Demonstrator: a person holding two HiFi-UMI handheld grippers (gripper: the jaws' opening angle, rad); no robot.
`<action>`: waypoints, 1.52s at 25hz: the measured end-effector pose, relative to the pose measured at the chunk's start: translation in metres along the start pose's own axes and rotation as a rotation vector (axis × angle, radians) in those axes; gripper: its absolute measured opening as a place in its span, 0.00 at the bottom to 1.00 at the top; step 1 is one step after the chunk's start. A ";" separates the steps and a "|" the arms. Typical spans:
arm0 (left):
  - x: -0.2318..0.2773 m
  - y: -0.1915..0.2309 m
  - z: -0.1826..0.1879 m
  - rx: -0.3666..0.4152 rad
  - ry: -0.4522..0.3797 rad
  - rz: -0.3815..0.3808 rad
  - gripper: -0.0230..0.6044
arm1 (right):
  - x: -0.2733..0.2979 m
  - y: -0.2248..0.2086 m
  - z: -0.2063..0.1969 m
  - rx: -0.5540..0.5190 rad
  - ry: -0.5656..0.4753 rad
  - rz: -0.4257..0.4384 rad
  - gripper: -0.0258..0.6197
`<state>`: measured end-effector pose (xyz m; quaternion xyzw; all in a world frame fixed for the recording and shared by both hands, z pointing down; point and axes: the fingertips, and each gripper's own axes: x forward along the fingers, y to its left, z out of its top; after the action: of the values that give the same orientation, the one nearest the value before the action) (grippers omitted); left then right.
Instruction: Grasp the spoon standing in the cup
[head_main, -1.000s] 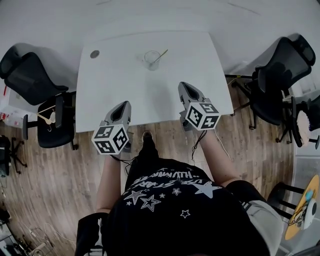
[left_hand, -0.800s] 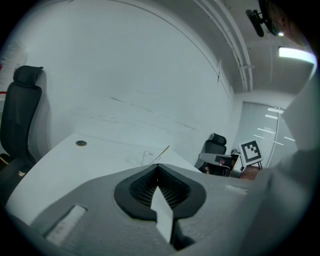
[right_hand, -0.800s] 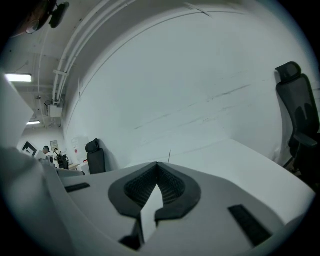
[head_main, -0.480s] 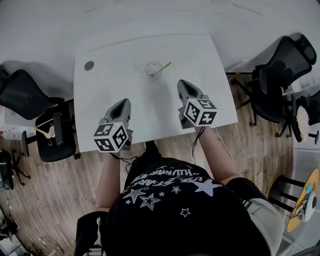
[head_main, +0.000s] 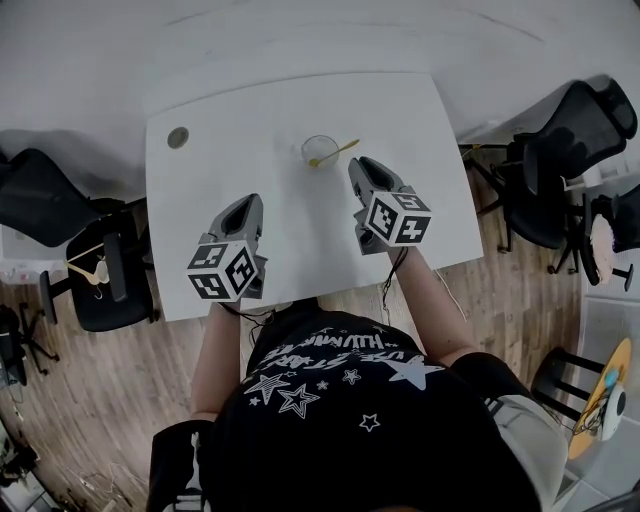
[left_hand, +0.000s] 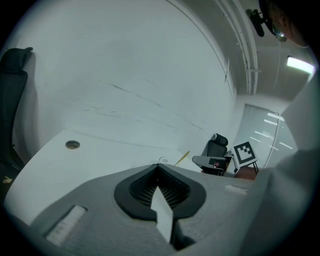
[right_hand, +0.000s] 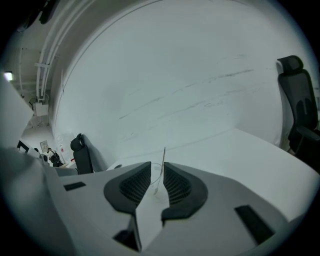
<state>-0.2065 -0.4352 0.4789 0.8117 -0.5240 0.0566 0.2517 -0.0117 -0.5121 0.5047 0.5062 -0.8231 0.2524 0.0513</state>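
A clear cup (head_main: 320, 151) stands on the white table (head_main: 230, 150), with a yellowish spoon (head_main: 341, 152) leaning out of it to the right. My right gripper (head_main: 359, 170) is just right of the cup and short of it. In the right gripper view the jaws (right_hand: 157, 166) are opening, with nothing between the pads. The cup (right_hand: 156, 186) and the upright spoon handle (right_hand: 164, 159) show through the gap, farther ahead. My left gripper (head_main: 243, 208) hangs over the table's near left part, shut and empty (left_hand: 158, 167). Its view shows the spoon handle (left_hand: 182, 158) past the jaw tips.
A round cable hole (head_main: 177, 137) lies in the table's far left corner. Black office chairs stand at the left (head_main: 45, 205) and right (head_main: 575, 135) of the table. The person's body fills the near side, over a wooden floor (head_main: 120, 400).
The right gripper has moved forward and now sits close beside the cup. The left gripper has moved forward a little. The head view has shifted, so the table sits lower in frame.
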 end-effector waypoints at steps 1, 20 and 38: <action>0.002 0.003 0.001 -0.003 0.000 -0.001 0.05 | 0.004 0.000 0.000 0.003 0.001 -0.004 0.18; 0.022 0.040 0.009 -0.018 0.011 -0.026 0.05 | 0.046 -0.008 0.000 0.065 0.011 -0.081 0.19; 0.024 0.046 0.013 -0.016 0.002 -0.035 0.05 | 0.050 -0.002 0.006 0.063 -0.015 -0.098 0.07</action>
<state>-0.2388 -0.4755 0.4921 0.8187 -0.5098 0.0488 0.2597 -0.0335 -0.5555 0.5174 0.5492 -0.7892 0.2717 0.0416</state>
